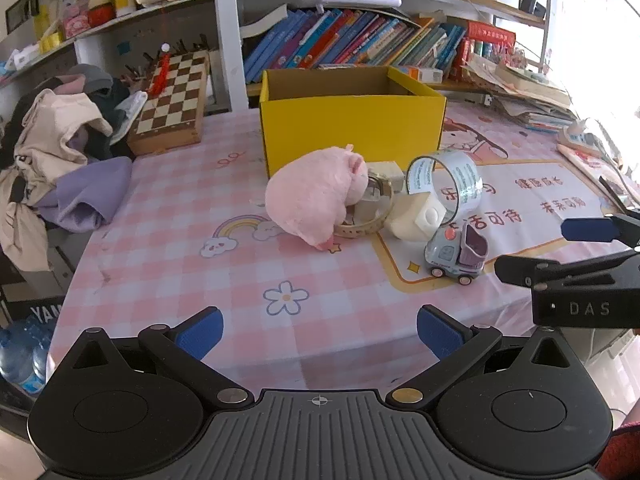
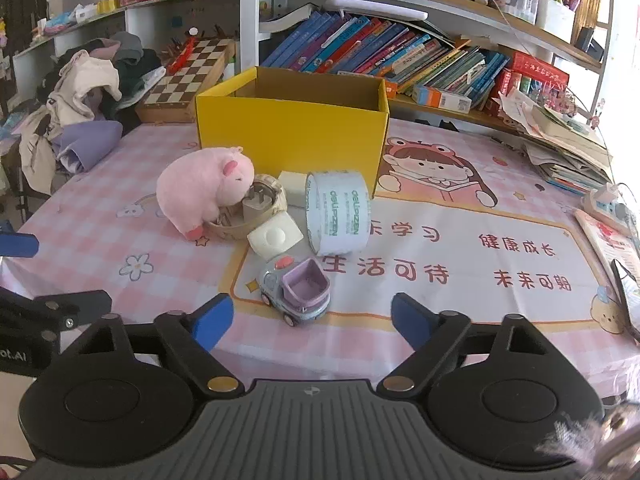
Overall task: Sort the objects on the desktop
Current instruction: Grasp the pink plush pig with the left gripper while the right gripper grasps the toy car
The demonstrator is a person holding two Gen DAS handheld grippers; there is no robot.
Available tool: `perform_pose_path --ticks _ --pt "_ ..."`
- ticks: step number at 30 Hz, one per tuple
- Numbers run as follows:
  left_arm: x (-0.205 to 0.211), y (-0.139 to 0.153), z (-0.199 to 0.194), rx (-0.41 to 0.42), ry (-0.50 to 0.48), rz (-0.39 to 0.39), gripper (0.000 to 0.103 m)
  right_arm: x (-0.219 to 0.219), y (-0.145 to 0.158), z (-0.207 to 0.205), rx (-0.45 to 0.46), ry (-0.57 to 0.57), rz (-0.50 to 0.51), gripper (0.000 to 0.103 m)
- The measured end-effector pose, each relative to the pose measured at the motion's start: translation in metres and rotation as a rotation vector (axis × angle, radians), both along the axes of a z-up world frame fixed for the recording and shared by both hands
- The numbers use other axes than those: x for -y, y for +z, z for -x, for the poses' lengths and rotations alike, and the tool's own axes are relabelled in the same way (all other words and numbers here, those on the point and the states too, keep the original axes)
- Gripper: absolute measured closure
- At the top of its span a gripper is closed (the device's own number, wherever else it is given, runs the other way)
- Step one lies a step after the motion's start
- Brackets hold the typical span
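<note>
Both the left gripper (image 1: pixel 319 334) and right gripper (image 2: pixel 311 322) are held agape and empty. The tape roll (image 2: pixel 337 213), marked "DELI·ZZEN", is stood before the yellow box (image 2: pixel 292 134).

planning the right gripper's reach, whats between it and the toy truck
Only bare tablecloth separates the open right gripper from the toy truck, seen in the right wrist view.
</note>
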State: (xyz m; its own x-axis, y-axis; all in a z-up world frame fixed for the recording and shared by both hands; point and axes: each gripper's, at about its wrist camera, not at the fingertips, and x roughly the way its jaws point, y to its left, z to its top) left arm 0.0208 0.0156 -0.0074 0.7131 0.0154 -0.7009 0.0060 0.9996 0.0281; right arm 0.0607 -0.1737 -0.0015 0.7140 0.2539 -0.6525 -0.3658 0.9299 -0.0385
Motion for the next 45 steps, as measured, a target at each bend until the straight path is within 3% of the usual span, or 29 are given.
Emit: perform_pose_path --ticks 12,22,35,45 --pt "0.001 -0.003 -0.021 -0.008 0.019 -0.002 0.000 0.003 -0.001 -0.030 -0.033 0.019 -0.032 0.021" --pt "0.000 -0.006 -0.039 -0.023 0.040 -0.002 0.000 -0.008 -0.016 -0.060 -0.143 0.092 -0.002 0.024" --pt "-0.004 -0.016 -0.080 -0.023 0.045 -0.027 0.002 -0.023 -0.036 -0.094 -0.238 0.165 0.051 0.045" --pt "-0.006 -0.029 -0.123 -0.014 0.025 -0.076 0.003 -0.027 -0.041 -0.106 -0.274 0.220 0.069 0.046"
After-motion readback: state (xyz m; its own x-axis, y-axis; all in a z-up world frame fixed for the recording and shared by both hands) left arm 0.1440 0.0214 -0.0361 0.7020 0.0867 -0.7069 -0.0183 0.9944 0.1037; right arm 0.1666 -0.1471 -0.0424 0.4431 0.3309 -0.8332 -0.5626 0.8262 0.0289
